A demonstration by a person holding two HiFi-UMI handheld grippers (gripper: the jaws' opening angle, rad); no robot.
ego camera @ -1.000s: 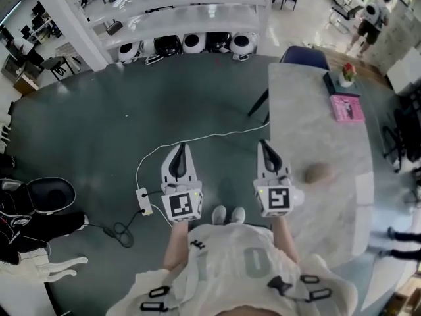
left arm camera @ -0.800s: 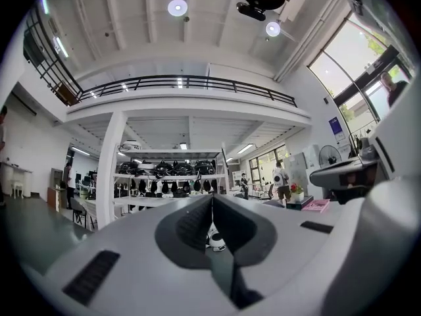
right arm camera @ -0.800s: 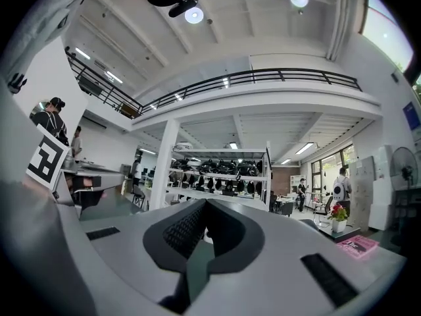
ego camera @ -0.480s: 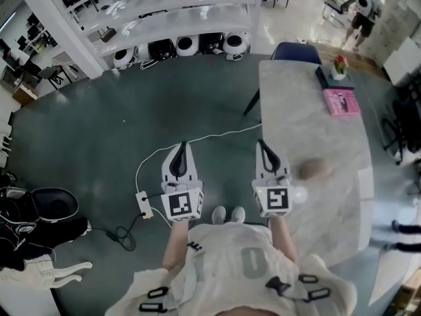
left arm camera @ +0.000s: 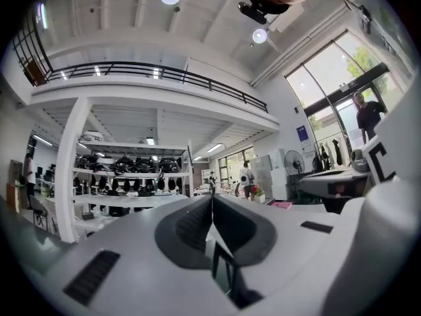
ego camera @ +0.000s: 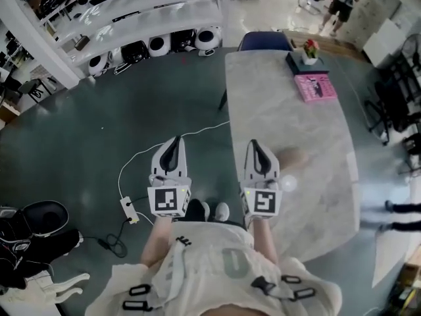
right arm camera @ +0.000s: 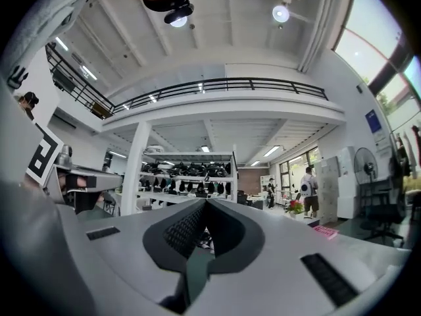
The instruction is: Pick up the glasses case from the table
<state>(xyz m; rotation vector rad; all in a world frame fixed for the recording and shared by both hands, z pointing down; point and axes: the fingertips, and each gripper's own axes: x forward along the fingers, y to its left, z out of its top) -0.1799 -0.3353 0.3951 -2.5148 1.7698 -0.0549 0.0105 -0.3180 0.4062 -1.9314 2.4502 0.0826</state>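
The glasses case (ego camera: 297, 158) shows only as a blurred tan oval on the marble table (ego camera: 283, 104), just right of my right gripper. My right gripper (ego camera: 255, 145) is held level over the table's near left edge, jaws shut with nothing in them. Over the dark floor to the left, my left gripper (ego camera: 173, 141) is also shut and empty. In the left gripper view its pads (left arm camera: 197, 219) meet at the tip. In the right gripper view the pads (right arm camera: 187, 226) meet too. Neither gripper view shows the case.
A pink book (ego camera: 314, 87) and a small flower pot (ego camera: 309, 50) lie at the table's far end, with a blue chair (ego camera: 264, 41) behind. A white cable (ego camera: 181, 139) and power strip (ego camera: 128, 209) lie on the floor. Shelving (ego camera: 131, 18) stands at the back left.
The table and the case have slid left in the head view, so the right gripper now stands over the table's edge. Both grippers stayed shut and side by side.
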